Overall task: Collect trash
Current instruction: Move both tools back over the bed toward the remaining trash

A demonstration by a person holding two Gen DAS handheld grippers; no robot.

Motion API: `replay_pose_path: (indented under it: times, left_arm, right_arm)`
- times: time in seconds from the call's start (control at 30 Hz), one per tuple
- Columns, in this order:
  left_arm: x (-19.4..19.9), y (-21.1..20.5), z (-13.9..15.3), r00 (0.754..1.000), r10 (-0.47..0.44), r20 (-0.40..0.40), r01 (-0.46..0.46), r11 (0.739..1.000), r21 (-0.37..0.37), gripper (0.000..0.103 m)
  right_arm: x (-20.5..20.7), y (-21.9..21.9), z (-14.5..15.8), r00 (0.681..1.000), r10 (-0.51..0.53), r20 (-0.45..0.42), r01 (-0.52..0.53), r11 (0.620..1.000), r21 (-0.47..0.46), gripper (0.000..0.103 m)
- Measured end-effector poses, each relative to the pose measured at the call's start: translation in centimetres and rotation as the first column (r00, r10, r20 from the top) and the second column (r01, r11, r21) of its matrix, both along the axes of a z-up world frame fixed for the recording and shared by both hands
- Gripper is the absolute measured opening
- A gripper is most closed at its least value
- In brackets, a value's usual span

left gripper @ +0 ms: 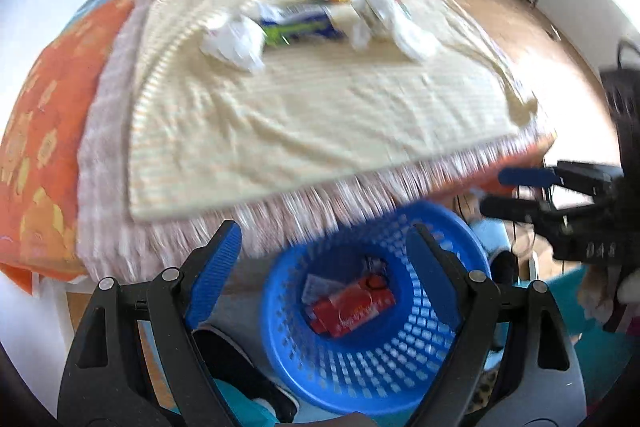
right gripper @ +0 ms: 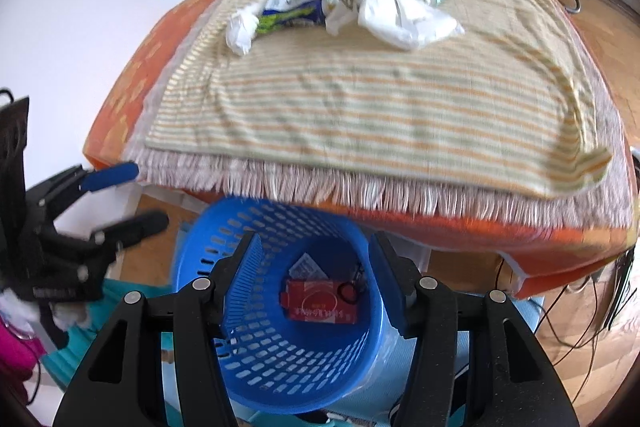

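Both tools hang spread wide and empty above the blue basket (right gripper: 280,307): the right tool (right gripper: 316,267) right over its mouth, the left tool (left gripper: 320,259) just beside it. Down inside lie a red packet (right gripper: 320,301) and a scrap of paper (right gripper: 306,267). Beyond, on the striped cloth (right gripper: 380,107) covering the surface, the remaining trash sits well apart from the basket: crumpled white tissue (right gripper: 242,29), a blue-green wrapper (right gripper: 292,15), and a white plastic bag (right gripper: 396,13).

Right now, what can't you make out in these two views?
- Print on the red box in the basket: too small, both views.
- Wrappers on the table: motion blur, left view.
- Trash under the white bag: covered, right view.
- Basket base: cut off by the fingers.
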State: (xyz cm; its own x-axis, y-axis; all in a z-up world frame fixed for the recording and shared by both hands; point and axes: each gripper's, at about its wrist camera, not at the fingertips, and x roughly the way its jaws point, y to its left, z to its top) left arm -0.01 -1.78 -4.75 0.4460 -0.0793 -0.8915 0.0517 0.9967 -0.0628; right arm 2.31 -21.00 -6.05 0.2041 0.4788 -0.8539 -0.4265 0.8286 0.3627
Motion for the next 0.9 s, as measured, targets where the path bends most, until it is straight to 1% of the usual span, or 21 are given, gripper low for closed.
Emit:
replay_pose_path:
  times: [0.1,0.17,0.23,0.4,0.63,0.77,0.9]
  left_arm:
    - [1.7,1.1,0.9,0.999,0.036,0.016,-0.036,0.999,-0.01,0.087]
    - [2.9,1.8,1.3,0.998,0.054,0.024,-0.054,0.998,-0.015,0.087]
    - [4.0,2.4,1.7,0.997,0.074,0.036,-0.073,0.997,-0.02,0.087]
    - [6.4,3.9,2.2,0.993,0.113,0.042,-0.112,0.993,-0.037,0.087]
    - [9.4,5.5,1.8,0.985,0.169,0.028,-0.167,0.984,-0.066,0.087]
    - [10.8,6.0,1.4,0.981,0.192,0.024,-0.19,0.98,-0.064,0.087]
    - [12.2,6.6,0.8,0.977,0.214,0.007,-0.213,0.974,-0.079,0.087]
  right_arm:
    - [1.0,0.1,0.7,1.0,0.006,0.02,-0.006,1.0,-0.008,0.058]
    - [1.7,0.2,1.3,0.999,0.019,0.042,-0.018,1.0,-0.019,0.067]
    - [2.6,0.2,2.0,0.998,0.025,0.064,-0.023,0.999,-0.025,0.069]
    - [5.0,-0.2,3.0,0.996,0.001,0.086,0.001,1.0,-0.024,0.07]
    - [8.5,-0.2,3.9,0.992,-0.018,0.124,0.022,0.999,-0.031,0.071]
    - [10.1,0.2,3.8,0.991,-0.019,0.135,0.024,0.999,-0.034,0.071]
    - [11.4,0.6,3.6,0.991,-0.024,0.135,0.03,0.999,-0.039,0.071]
